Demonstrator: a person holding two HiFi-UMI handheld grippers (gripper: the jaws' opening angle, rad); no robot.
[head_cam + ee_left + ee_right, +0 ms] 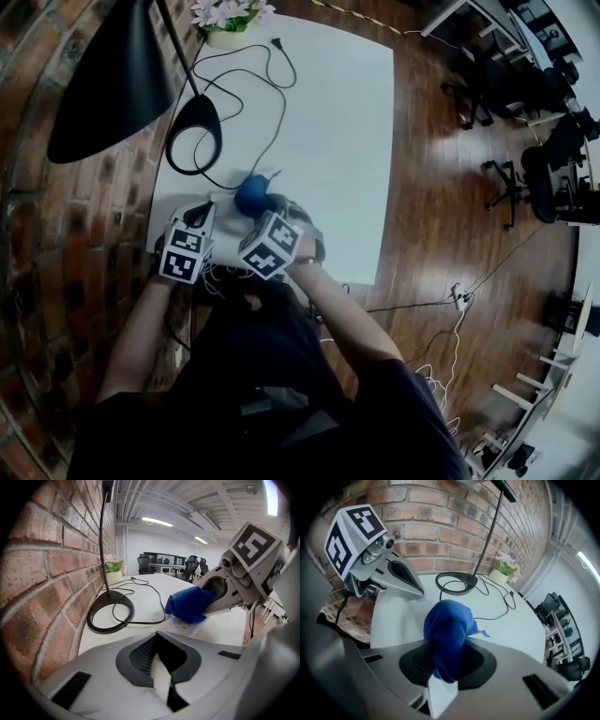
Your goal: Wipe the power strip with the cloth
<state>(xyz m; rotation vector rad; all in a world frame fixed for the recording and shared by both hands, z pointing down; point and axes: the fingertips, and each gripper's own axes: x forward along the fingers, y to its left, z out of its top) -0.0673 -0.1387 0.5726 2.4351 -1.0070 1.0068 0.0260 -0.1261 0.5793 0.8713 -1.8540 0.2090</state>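
Here the white tabletop [328,112] runs with its left side hard against a red brick wall [56,206], so there is no room that way. Its right and near edges drop off to a dark wooden floor [450,187]. Both claws work at the near left corner, close to the near edge. To the right and beyond them lies a wide bare stretch of white surface. Farther along the wall stands a black desk lamp [108,80] with a ring-shaped base. A thin black cable [143,622] loops through and past the ring, and a white pot of pale flowers [230,19] sits at the far end.

The right claw [440,686] pinches a bunched blue cloth [447,625], which bulges out ahead of the jaws and lies over the white power strip [185,623]. The left claw [161,681] has its jaws pressed together, with its tip down near the wall just beside the cloth. Whether it clamps anything I cannot tell.

The head view hides both sets of jaws under the gripper bodies. It shows the cloth only as a blue lump, and the strip is lost against the white. Only the left gripper view shows the strip, as a pale edge with small dark slots peeking from under the cloth. The right gripper view alone shows the pinch on the cloth and the left claw's tip low on the tabletop
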